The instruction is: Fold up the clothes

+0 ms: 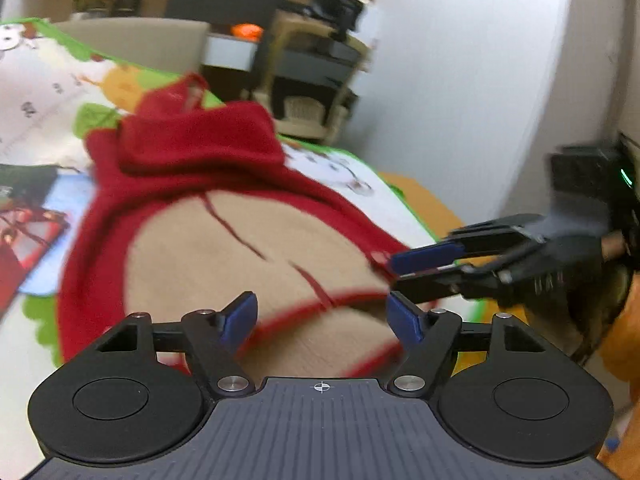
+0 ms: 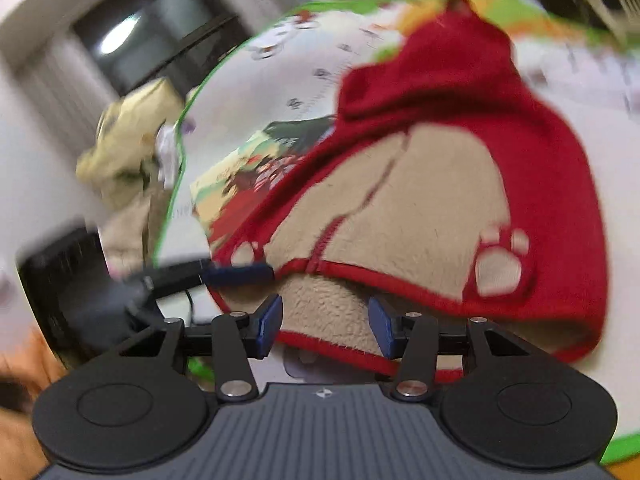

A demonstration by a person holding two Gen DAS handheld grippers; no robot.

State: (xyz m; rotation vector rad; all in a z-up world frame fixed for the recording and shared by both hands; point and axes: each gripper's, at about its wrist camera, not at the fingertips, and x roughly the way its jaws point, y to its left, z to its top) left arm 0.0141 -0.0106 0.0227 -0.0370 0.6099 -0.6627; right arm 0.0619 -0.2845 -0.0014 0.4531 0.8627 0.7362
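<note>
Cluttered room behind, shelves and a pale wall, with a cartoon-print mat point(image 1: 48, 80) edged in green as the work surface. Spread on that mat: a small red fleece garment point(image 1: 200, 148) with a beige plush belly panel, hood end away from the cameras, hem end nearest. Beside the garment, partly under its edge, a picture book point(image 2: 240, 176). Left gripper point(image 1: 322, 316) poised over the near hem, jaws apart, nothing pinched between the blue pads. Right gripper point(image 2: 324, 324) at the same hem, jaws half apart, beige lining lying between the pads; contact on the cloth not clear through the blur. Likely handling: light, soft, floppy, prone to sag and bunch, not slippery, nothing fragile. Best hold probably the red-trimmed hem corners, one per gripper, pinching both layers together so the fold carries flat toward the hood.
</note>
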